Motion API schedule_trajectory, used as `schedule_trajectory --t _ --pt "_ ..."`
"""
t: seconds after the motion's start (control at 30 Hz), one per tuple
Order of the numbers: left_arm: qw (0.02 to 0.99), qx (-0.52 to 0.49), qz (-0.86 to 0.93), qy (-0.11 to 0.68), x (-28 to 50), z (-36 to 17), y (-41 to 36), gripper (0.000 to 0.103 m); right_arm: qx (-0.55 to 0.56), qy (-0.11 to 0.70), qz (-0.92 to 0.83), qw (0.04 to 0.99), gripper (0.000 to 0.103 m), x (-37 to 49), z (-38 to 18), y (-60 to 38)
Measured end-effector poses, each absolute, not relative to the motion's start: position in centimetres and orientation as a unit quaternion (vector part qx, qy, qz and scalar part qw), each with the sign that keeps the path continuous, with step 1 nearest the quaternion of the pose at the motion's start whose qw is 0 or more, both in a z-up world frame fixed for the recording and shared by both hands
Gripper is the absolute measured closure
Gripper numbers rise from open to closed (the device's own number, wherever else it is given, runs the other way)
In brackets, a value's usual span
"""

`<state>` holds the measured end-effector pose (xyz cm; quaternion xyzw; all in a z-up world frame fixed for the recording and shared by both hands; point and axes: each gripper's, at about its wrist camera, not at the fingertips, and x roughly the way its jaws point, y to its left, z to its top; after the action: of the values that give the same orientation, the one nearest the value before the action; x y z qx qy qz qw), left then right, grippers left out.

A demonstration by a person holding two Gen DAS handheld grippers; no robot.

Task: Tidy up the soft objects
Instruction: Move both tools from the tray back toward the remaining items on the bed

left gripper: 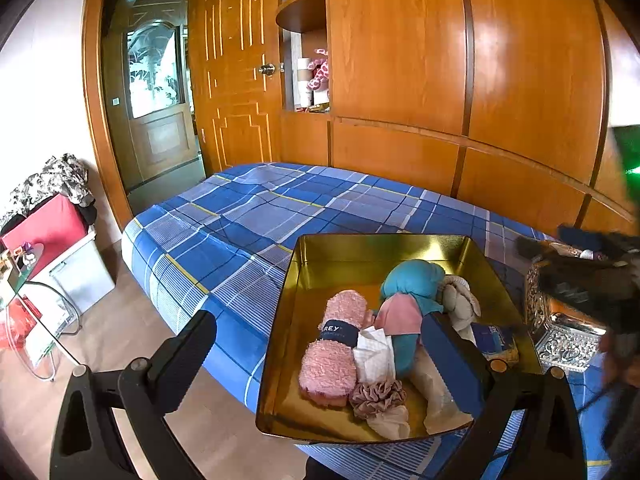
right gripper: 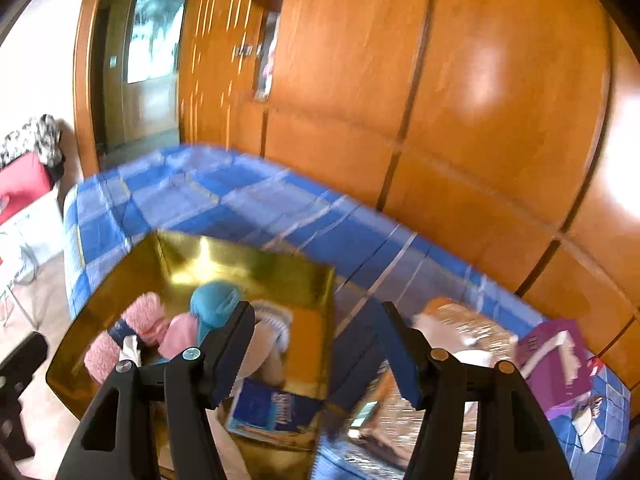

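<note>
Step now: You look to be between items. Your right tongs [right gripper: 316, 344] hang above the bed, over the right edge of the gold tin [left gripper: 280, 320], with nothing in them.
Right tongs: The jaws are about half open and empty. The picture there is blurry.
Left tongs: Your left tongs [left gripper: 316, 344] are wide open and hold nothing. One finger is over the floor side of the bed, the other is over the tin.
Where the soft things are: Most sit in the gold tin, bunched in the right half. The tin sits on the blue checked bed [left gripper: 240, 216].
How to do it well: I think you should go next to the shiny patterned box [left gripper: 568, 332] just right of the tin. Come down slowly and pinch one soft thing in its middle. Squeeze gently, because soft things squash and slip. Then put it in the bare left half of the tin, not on top of the pile.
Watch out: Keep your left tongs out of the way of the right one.
Count in tin: one fluffy pink roll [left gripper: 336, 344], one teal cloth bundle [left gripper: 412, 280], one pink cloth [left gripper: 400, 314], one white checked cloth [left gripper: 374, 354], one frilly scrunchie [left gripper: 378, 396], one small beige toy [left gripper: 460, 300], one blue packet [left gripper: 494, 340].
Count elsewhere: one purple box [right gripper: 556, 360] on the bed. What else is in the patterned box is too blurry to count.
</note>
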<state>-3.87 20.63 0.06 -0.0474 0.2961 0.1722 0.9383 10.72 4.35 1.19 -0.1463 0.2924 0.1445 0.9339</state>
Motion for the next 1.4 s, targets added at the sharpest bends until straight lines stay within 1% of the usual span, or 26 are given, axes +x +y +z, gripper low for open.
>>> schedule_trajectory --t 0.07,0.2,0.43,0.63,1.23,1.4 --pt "0.939 -0.039 0.173 0.295 -3.9 0.1 20.3 0.000 -0.132 0.271 0.139 0.943 0.039 9.8 2.1 2.9" --pt "0.942 -0.026 0.166 0.292 -4.0 0.1 19.4 0.000 -0.100 0.305 0.146 0.936 0.038 9.7 2.5 -0.3" --pt "0.945 -0.009 0.152 0.289 -4.1 0.3 18.0 0.000 -0.049 0.275 0.111 0.954 0.038 7.7 4.4 -6.6" --pt "0.947 0.001 0.136 0.291 -4.1 0.4 16.8 0.000 -0.019 0.282 0.056 0.958 0.038 7.4 5.4 -12.5" --pt "0.955 0.058 0.082 0.280 -4.0 1.5 11.1 0.000 0.051 0.295 -0.069 0.952 0.038 6.8 4.9 -26.7" --pt "0.962 0.065 0.034 0.263 -3.9 2.8 8.9 0.000 0.079 0.312 -0.117 0.940 0.038 7.2 3.9 -32.6"
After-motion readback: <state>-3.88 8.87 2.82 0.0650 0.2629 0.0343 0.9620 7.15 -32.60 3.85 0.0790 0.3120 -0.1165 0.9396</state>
